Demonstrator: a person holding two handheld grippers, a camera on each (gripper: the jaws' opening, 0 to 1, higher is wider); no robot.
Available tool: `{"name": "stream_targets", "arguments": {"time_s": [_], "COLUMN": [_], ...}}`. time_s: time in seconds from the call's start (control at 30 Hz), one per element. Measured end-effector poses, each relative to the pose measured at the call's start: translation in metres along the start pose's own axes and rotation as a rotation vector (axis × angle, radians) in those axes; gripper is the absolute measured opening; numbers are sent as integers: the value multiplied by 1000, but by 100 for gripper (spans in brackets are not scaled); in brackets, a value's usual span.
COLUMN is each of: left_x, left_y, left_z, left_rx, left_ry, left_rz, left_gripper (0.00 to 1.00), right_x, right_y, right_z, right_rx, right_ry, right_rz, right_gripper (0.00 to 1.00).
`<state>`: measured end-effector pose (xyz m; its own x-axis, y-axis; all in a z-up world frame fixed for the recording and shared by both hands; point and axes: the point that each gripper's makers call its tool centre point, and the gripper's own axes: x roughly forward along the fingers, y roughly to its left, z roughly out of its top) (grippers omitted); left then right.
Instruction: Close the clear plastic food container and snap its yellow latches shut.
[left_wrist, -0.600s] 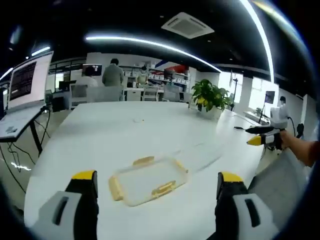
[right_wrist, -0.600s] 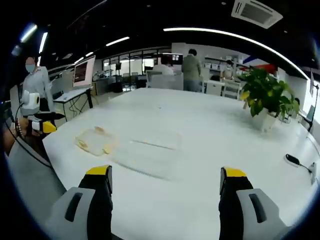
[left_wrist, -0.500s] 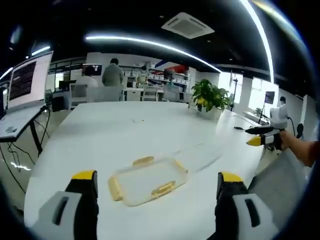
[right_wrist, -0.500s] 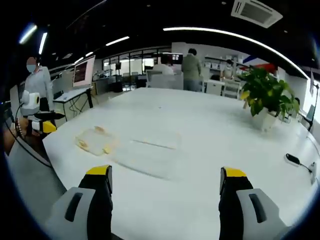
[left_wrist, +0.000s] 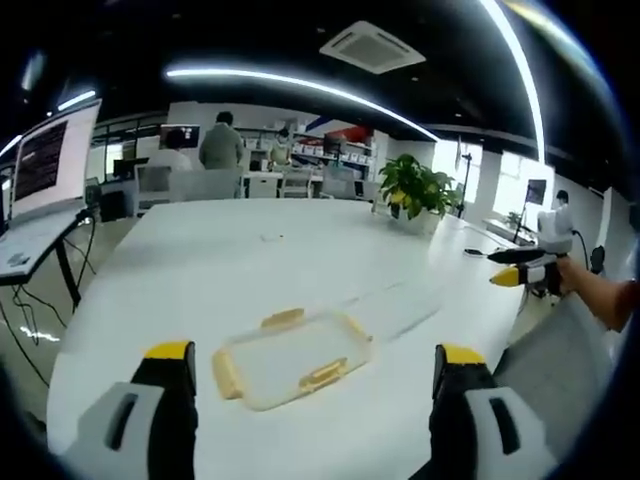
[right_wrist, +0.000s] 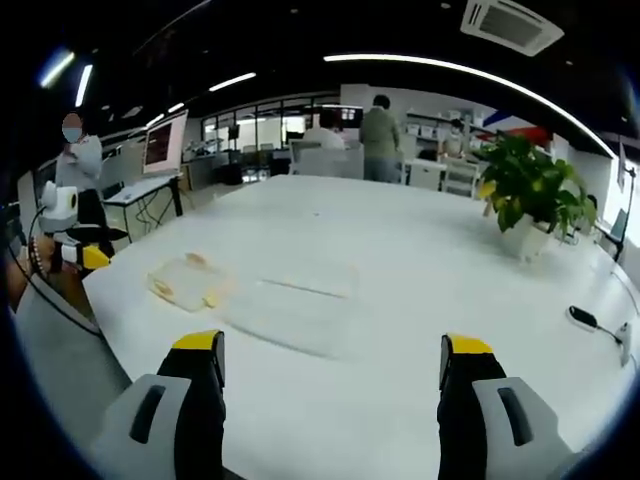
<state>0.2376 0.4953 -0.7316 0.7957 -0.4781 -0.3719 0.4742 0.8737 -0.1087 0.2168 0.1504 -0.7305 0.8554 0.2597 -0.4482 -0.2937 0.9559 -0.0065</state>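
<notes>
A clear plastic piece with yellow latches (left_wrist: 288, 356) lies flat on the white table (left_wrist: 240, 255), just ahead of my left gripper (left_wrist: 315, 352), whose jaws stand wide apart and hold nothing. Beyond it to the right lies a second clear piece (left_wrist: 400, 300), faint against the table. In the right gripper view the latched piece (right_wrist: 188, 285) sits far left and the faint clear piece (right_wrist: 300, 305) lies ahead of my right gripper (right_wrist: 332, 343), open and holding nothing. The right gripper (left_wrist: 520, 272) hangs off the table's right side, the left gripper (right_wrist: 85, 257) off its left edge.
A potted plant (right_wrist: 530, 195) stands at the table's far right, and a small black object (right_wrist: 585, 318) lies near the right edge. A laptop on a stand (left_wrist: 45, 170) is left of the table. People (right_wrist: 380, 130) stand at desks behind.
The left gripper view has shifted slightly; the clear pieces lie where they were and both grippers stay open.
</notes>
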Motion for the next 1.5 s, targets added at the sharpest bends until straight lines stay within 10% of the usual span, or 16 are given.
{"name": "stream_targets", "arguments": {"time_s": [1.5], "left_x": [-2], "left_y": [4], "left_z": [-6], "left_rx": [-11], "left_ry": [24], "left_rz": [-4], "left_gripper": [95], "right_x": [0], "right_y": [4], "right_z": [-4], "right_rx": [-4], "right_ry": [23], "right_rz": [-7], "right_gripper": [85]}}
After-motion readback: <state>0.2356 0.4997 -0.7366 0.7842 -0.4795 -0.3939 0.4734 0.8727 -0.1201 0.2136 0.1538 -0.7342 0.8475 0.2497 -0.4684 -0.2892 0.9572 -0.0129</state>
